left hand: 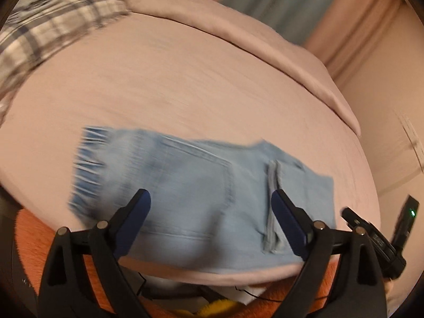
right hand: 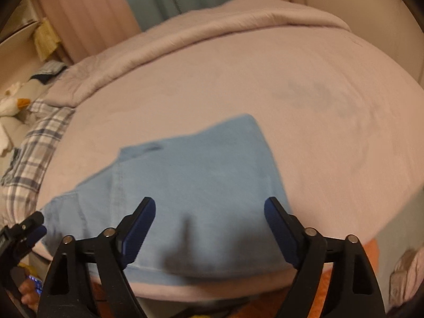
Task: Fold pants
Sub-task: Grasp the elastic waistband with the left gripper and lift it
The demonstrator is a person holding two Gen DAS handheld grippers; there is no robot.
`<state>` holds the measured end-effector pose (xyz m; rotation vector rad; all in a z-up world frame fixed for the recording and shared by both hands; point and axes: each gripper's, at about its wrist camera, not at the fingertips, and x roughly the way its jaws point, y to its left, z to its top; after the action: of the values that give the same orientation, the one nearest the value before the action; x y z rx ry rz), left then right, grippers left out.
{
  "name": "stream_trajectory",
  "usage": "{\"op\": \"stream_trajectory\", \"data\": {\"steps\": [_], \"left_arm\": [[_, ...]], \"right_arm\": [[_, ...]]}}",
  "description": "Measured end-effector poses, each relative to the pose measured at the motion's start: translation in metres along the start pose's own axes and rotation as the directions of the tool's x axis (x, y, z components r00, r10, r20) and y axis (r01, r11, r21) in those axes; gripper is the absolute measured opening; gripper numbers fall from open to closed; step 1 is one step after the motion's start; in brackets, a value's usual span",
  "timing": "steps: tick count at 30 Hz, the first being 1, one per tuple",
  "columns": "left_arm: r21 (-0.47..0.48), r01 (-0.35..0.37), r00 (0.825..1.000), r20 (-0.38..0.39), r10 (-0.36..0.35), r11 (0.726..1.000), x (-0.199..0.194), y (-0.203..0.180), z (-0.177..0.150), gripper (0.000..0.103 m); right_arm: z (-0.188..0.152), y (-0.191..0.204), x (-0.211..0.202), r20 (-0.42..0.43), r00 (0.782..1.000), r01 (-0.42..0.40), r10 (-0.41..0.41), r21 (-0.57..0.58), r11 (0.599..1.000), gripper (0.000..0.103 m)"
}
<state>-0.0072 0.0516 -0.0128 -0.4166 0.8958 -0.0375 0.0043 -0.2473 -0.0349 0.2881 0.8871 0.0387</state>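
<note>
Light blue denim pants [left hand: 201,185] lie folded into a compact rectangle near the front edge of the pink bed, frayed hem at the left, a back pocket and belt loop on top. They also show in the right wrist view [right hand: 190,180]. My left gripper [left hand: 210,198] hovers just above the pants, open and empty, blue pads spread wide. My right gripper [right hand: 209,206] is also open and empty above the near part of the pants. The left gripper's side [right hand: 29,228] shows at the left edge of the right wrist view.
The pink bed sheet [left hand: 185,84] spreads beyond the pants, with a rolled pink blanket [right hand: 212,26] along the far edge. A plaid cloth [left hand: 53,26] lies at the far left. A stuffed toy [right hand: 13,103] sits beyond it. Curtains hang behind. Orange floor covering [left hand: 34,238] lies below the bed edge.
</note>
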Motion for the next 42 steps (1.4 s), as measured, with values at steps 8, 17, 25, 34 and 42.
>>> {"op": "stream_trajectory", "data": {"steps": [8,17,25,34,42], "left_arm": [[-0.180,-0.089,0.994,0.041,0.098,0.980,-0.012,0.056,0.005,0.093],[-0.322,-0.146,0.988,0.001,0.154,0.935,-0.004,0.103,-0.001,0.093],[-0.401,-0.080,0.997,-0.038,0.071,0.913,0.006,0.117,-0.011,0.093],[-0.447,-0.018,0.998,-0.058,-0.009,0.894,0.007,0.117,-0.021,0.092],[-0.481,0.050,0.994,-0.059,-0.089,0.875,0.007,0.113,-0.032,0.092]], "right_arm": [[0.005,0.027,0.009,0.009,0.997,-0.071,0.071,-0.052,0.996,0.090],[0.004,0.042,0.015,-0.014,0.995,-0.099,0.098,-0.074,0.992,0.090],[0.002,0.048,0.022,-0.045,0.994,-0.098,0.095,-0.084,0.992,0.090],[-0.002,0.050,0.029,-0.080,0.991,-0.111,0.104,-0.089,0.990,0.090],[-0.005,0.047,0.031,-0.100,0.989,-0.119,0.110,-0.084,0.989,0.090]]}}
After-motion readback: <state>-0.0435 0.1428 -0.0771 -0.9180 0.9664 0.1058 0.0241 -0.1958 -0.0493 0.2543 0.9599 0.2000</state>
